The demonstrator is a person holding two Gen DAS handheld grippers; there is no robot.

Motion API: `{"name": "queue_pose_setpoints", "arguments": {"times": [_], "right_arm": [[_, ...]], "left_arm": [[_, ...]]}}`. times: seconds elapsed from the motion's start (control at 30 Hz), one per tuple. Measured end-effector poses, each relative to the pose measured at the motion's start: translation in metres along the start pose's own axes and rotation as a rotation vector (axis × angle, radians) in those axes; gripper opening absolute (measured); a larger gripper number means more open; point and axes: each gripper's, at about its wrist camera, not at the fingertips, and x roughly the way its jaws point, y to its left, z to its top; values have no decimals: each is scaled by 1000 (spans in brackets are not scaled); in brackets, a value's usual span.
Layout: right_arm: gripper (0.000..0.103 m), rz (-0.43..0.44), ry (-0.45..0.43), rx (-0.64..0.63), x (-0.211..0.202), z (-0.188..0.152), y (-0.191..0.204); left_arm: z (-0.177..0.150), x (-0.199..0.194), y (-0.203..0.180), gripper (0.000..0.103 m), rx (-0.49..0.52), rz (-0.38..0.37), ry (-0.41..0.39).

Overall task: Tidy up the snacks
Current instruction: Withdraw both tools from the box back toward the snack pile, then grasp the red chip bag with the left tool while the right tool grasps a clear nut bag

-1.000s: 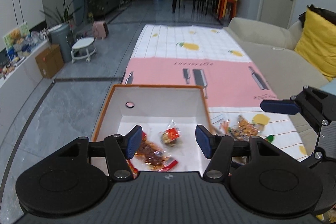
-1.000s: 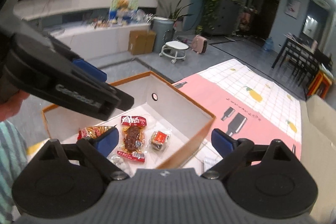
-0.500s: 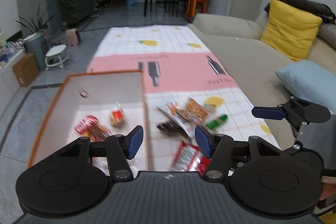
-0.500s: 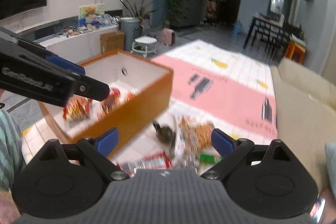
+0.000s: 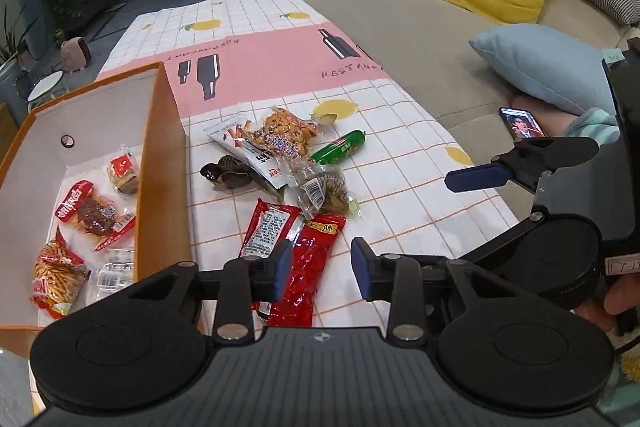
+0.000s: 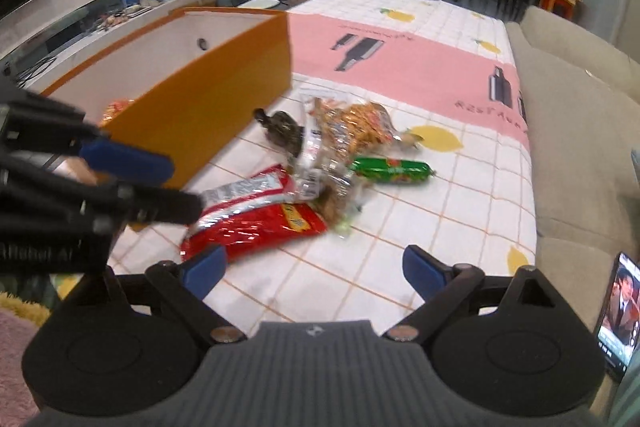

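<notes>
Left wrist view, from left to right. An orange box point(image 5: 160, 163) with a white interior stands at the left edge of a checked mat point(image 5: 400, 187). The box holds five snacks: a striped pack of sticks point(image 5: 56, 273), a clear wrapper point(image 5: 112, 267), a red-edged pack of dark meat point(image 5: 94, 213) with white characters too small to read, and a small red-topped packet point(image 5: 124, 169); the fifth is hard to separate from these.

On the mat just right of the box lies a loose pile of six or seven packs, several overlapping. Counted: one dark vacuum pack point(image 5: 228, 173); one white-and-orange bag point(image 5: 272, 143); one clear bag with a barcode label point(image 5: 324, 187); one green sausage point(image 5: 340, 147); and two red packs point(image 5: 304, 259), the left of them showing a printed white back label, the right one yellow characters. None of this print is legible.

The left gripper point(image 5: 318, 265) hangs over the near red packs; its jaws stand fairly narrow and are closing, with the red wrapper below the gap and no pad pressing on it.

The mat's pink band carries bottle silhouettes and the word "RESTAU…", cut off at the edge.

The right gripper point(image 6: 316, 267) is spread wide and empty above bare mat. A phone point(image 6: 616, 311) with a lit screen lies at far right.
</notes>
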Motion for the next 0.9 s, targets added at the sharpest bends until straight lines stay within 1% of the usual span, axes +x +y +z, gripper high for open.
{"name": "queue_pose_setpoints", "arguments": {"times": [0.07,0.13,0.2,0.27,0.3,0.33,0.43,0.5,0.63,0.7,0.77,0.9], "right_arm": [[77,-15,8,-7,4,-1,-3],[72,-28,7,-16,10,2,-4],[72,-40,10,-21,15,3,-6],[70,-36,16,-15,20,6,-10],[69,-34,17,-12,23,7,-12],[66,-29,18,-8,26,9,-14],[62,-2,13,18,36,18,-21],[62,14,13,25,44,23,-25],[62,33,1,-28,58,33,-22],[63,39,5,-62,67,38,-19],[67,40,18,-109,77,41,-17],[69,48,44,-193,95,43,-12]], "left_arm": [[0,5,1,43,0,3,12],[2,9,3,48,6,12,14],[5,13,4,58,21,10,23],[9,18,6,64,39,5,48],[10,21,7,66,50,3,65],[11,23,8,66,65,2,82],[14,27,12,68,101,4,112],[16,29,14,71,119,2,134],[19,38,15,71,159,-2,163],[21,42,15,71,155,-3,175],[21,46,16,71,142,-1,196],[18,52,17,71,142,13,223]]}}
